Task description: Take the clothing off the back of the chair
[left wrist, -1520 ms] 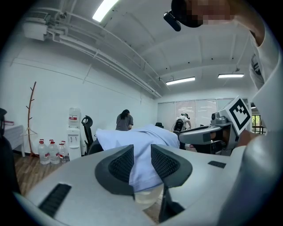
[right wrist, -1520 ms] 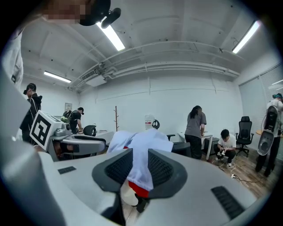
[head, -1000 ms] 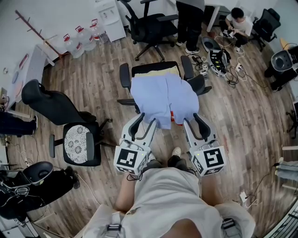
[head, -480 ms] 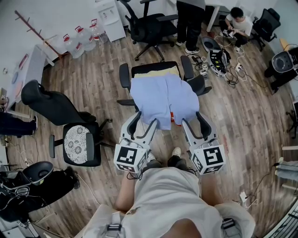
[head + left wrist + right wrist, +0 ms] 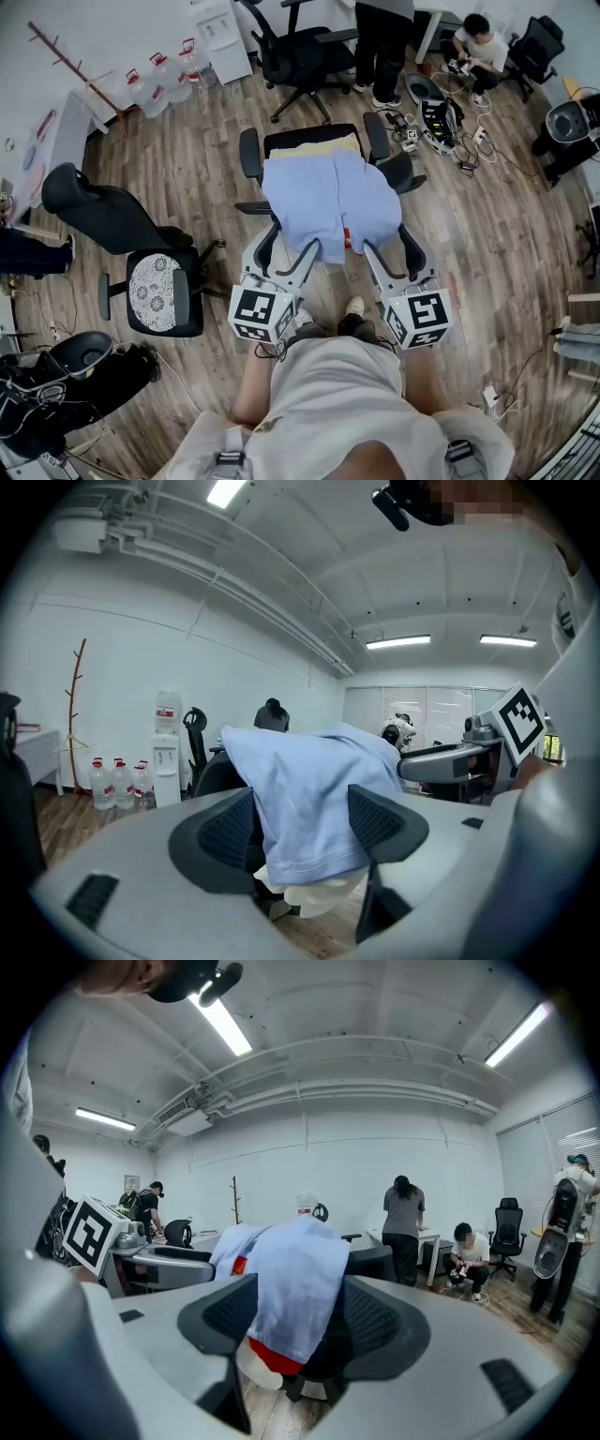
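Observation:
A light blue garment (image 5: pixel 328 202) hangs over the back of a black office chair (image 5: pixel 251 150), with red and cream cloth (image 5: pixel 265 1358) showing under its hem. My left gripper (image 5: pixel 288 248) is level with the hem's left part. My right gripper (image 5: pixel 391 248) is by the right part. Both pairs of jaws have just been opening and now stand wide. In the left gripper view the blue garment (image 5: pixel 309 789) hangs ahead between the left gripper (image 5: pixel 300 829) fingers without the pads pressing it. The right gripper (image 5: pixel 295 1321) frames the same blue garment (image 5: pixel 295 1283) the same way.
Another black chair (image 5: pixel 141 262) stands at the left and a third one (image 5: pixel 300 52) behind. People (image 5: pixel 384 37) stand and sit at the back right near gear and cables (image 5: pixel 441 122) on the wooden floor. Water bottles (image 5: pixel 164 75) line the far wall.
Both grippers' jaws have spread from half open to wide. The hands have hardly moved, and the blue garment lies on the chair back as before.

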The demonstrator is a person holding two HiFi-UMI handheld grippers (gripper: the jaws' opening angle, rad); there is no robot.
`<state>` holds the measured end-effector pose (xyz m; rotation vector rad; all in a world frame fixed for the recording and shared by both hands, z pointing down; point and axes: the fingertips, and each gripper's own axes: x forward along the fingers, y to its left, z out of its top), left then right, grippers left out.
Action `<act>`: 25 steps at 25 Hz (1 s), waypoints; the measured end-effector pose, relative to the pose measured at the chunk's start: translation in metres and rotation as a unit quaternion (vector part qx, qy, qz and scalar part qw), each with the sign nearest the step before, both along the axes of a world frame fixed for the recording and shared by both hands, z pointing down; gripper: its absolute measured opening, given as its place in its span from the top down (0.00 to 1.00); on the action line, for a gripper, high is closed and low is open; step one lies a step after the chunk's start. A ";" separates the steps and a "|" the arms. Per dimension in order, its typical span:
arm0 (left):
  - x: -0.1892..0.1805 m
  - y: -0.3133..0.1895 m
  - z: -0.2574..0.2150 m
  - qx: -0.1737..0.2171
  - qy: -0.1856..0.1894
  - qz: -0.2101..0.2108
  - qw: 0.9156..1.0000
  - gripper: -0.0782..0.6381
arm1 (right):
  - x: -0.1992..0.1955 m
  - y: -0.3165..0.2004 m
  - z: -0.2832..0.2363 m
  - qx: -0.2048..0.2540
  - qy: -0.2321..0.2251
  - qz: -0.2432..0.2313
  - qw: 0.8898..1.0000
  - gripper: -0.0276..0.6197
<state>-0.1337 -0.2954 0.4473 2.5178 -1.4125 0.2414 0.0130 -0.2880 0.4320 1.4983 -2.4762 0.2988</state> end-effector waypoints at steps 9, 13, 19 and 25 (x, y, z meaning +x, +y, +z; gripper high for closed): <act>0.001 -0.007 0.006 -0.013 0.005 0.004 1.000 0.43 | -0.006 -0.004 0.004 -0.009 -0.003 -0.011 1.000 0.52; 0.004 -0.010 0.006 -0.014 0.006 0.008 1.000 0.43 | -0.009 -0.005 0.004 -0.010 -0.010 -0.020 1.000 0.52; 0.006 -0.014 0.005 -0.015 0.007 0.013 1.000 0.43 | -0.010 -0.011 0.001 -0.008 -0.025 -0.024 0.999 0.52; 0.014 -0.013 0.002 -0.010 0.006 0.029 1.000 0.56 | -0.014 -0.012 0.002 -0.006 -0.030 -0.032 0.999 0.59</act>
